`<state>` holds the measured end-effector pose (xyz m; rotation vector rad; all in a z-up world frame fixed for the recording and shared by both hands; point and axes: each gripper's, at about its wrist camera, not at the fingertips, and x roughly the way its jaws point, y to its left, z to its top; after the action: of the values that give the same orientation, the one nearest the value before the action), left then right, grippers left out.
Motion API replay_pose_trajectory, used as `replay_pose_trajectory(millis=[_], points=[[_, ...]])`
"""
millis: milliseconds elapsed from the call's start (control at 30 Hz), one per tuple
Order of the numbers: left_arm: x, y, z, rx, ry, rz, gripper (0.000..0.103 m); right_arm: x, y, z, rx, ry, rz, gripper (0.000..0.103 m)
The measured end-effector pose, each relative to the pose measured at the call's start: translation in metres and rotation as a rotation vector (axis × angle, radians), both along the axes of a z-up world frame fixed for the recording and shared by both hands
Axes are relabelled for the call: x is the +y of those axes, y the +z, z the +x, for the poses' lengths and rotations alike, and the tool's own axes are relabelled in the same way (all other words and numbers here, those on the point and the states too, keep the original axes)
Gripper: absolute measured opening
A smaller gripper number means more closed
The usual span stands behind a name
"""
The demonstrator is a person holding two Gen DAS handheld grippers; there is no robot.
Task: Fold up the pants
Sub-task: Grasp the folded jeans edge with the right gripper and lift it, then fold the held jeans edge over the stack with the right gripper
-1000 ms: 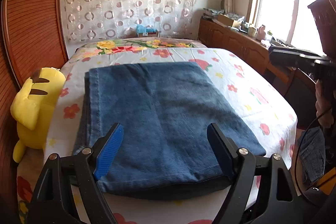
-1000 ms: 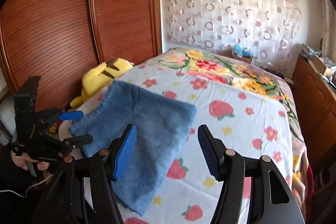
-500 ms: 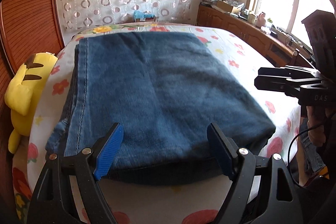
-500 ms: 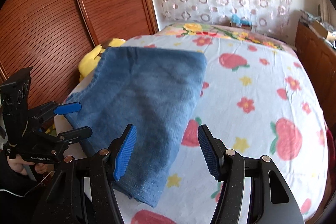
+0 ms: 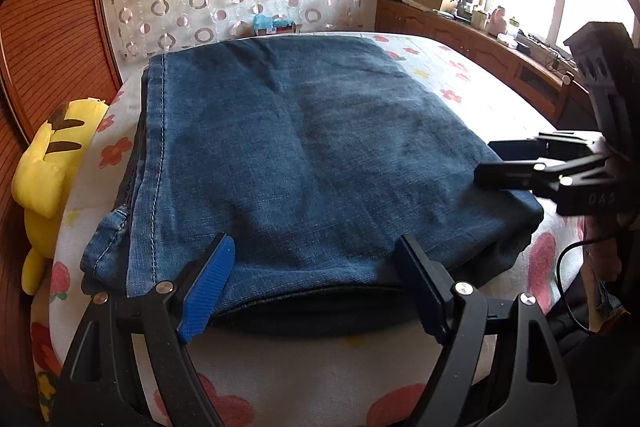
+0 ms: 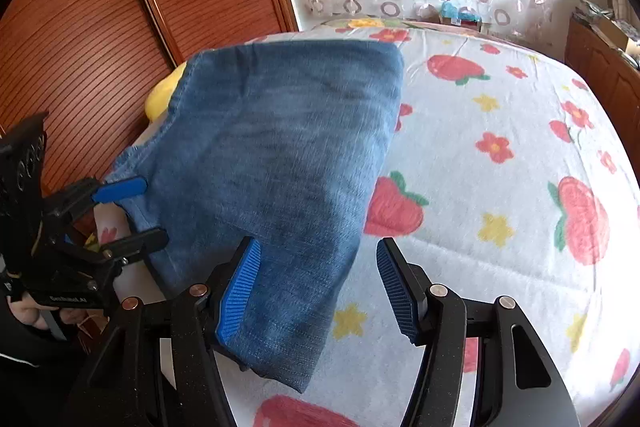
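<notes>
Holding two claws, left claw [image 5: 310, 285] and right claw [image 6: 318, 291], both released beside one folded jeans [image 5: 304, 155] stack.

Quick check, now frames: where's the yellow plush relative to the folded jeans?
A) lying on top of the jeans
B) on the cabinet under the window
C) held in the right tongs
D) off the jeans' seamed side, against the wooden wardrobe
D: the yellow plush lies at the bed's edge between the jeans and the wooden wardrobe, clear of both tongs.
</notes>
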<state>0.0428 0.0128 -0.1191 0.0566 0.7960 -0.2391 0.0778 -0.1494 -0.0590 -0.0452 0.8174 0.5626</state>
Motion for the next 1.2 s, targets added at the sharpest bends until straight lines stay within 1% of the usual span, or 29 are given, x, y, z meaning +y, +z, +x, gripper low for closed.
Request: replay_pose_trajectory(millis=[300,367,433,533,733,800,900,967,1033,1100,1200], points=[[0.002,-0.001,0.001,0.000,-0.005,0.001,0.083,0.006,-0.011,0.002,0.021,0.008,0.016,0.063],[0.002,-0.001,0.001,-0.002,-0.008,0.005,0.083,0.009,-0.013,0.000,0.013,0.008,0.014,0.062],[0.002,-0.001,0.001,-0.004,-0.009,0.005,0.083,0.012,-0.014,0.000,0.012,0.012,0.019,0.060],[0.002,-0.002,0.000,-0.005,-0.009,0.005,0.083,0.014,-0.014,-0.001,0.012,0.013,0.017,0.053],[0.001,-0.003,0.001,-0.011,-0.011,0.025,0.083,0.015,-0.012,-0.002,0.011,0.013,0.020,0.032],[0.001,-0.003,0.000,-0.014,-0.011,0.031,0.083,0.014,-0.010,-0.002,0.010,0.012,0.027,0.023],[0.000,-0.004,0.000,-0.018,-0.014,0.038,0.083,0.013,-0.005,-0.005,-0.006,0.015,0.048,0.014],[0.001,-0.003,0.001,-0.018,-0.015,0.032,0.083,0.013,0.001,-0.009,-0.023,0.023,0.060,0.011],[0.005,0.000,0.001,-0.014,-0.014,-0.002,0.083,0.014,0.012,-0.016,-0.059,0.039,0.074,0.010],[0.008,0.002,0.002,-0.004,-0.009,-0.020,0.083,0.014,0.023,-0.021,-0.082,0.056,0.103,0.010],[0.012,0.008,0.001,-0.017,0.016,-0.008,0.083,0.018,0.034,-0.027,-0.108,0.081,0.121,0.010]])
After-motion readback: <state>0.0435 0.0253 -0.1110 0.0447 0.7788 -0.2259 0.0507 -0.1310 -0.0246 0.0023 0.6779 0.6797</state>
